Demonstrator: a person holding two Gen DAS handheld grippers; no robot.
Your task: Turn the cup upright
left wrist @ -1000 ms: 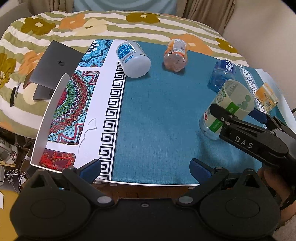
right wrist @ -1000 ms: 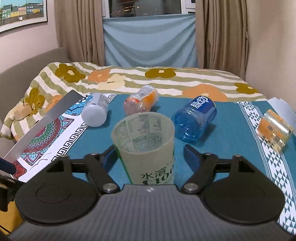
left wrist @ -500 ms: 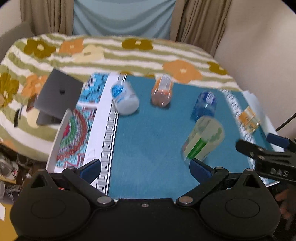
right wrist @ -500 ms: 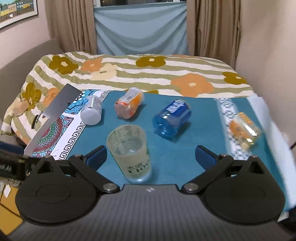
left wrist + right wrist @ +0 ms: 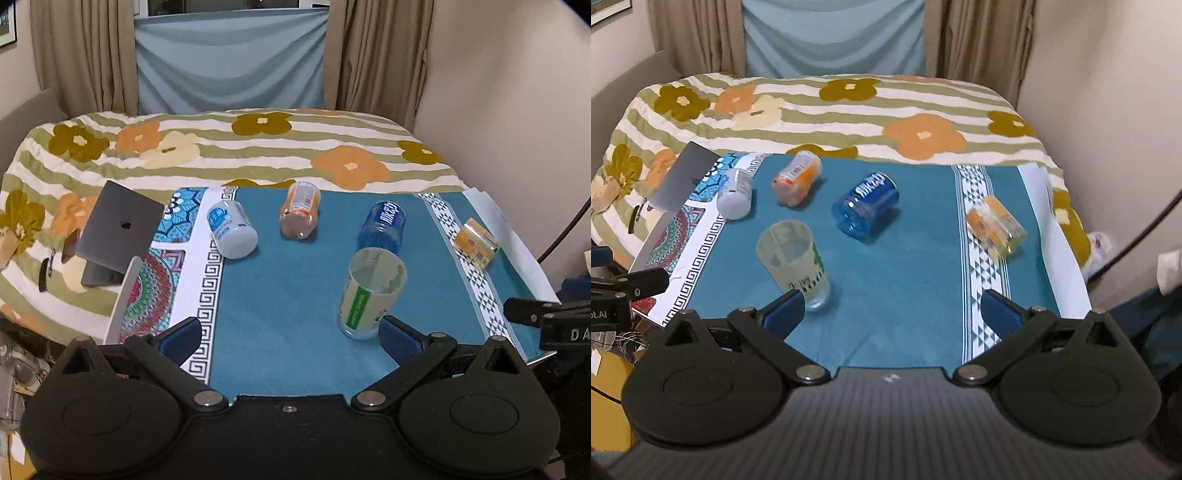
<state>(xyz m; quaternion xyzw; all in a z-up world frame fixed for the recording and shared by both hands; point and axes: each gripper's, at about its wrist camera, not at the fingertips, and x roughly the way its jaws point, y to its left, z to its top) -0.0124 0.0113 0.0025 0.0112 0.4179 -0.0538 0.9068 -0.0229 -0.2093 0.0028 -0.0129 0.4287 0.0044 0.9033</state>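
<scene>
A clear cup with a green label [image 5: 371, 293] stands upright, mouth up, on the teal cloth near the table's front; it also shows in the right wrist view [image 5: 794, 260]. My left gripper [image 5: 290, 334] is open and empty, held back at the table's front edge, its right finger just beside the cup's base. My right gripper [image 5: 892, 308] is open and empty, pulled back from the cup, which stands beyond its left finger. The right gripper's tip shows at the right edge of the left wrist view [image 5: 546, 317].
Lying on their sides on the cloth: a white cup [image 5: 231, 229], an orange cup [image 5: 301, 214], a blue cup [image 5: 384, 225] and a small orange-labelled cup [image 5: 476, 242]. A grey laptop [image 5: 118, 232] and a flowered blanket [image 5: 258, 147] lie behind.
My right gripper has opened, let go of the green-labelled cup standing upright, and drawn back. My left gripper has also pulled back and tilted up.
</scene>
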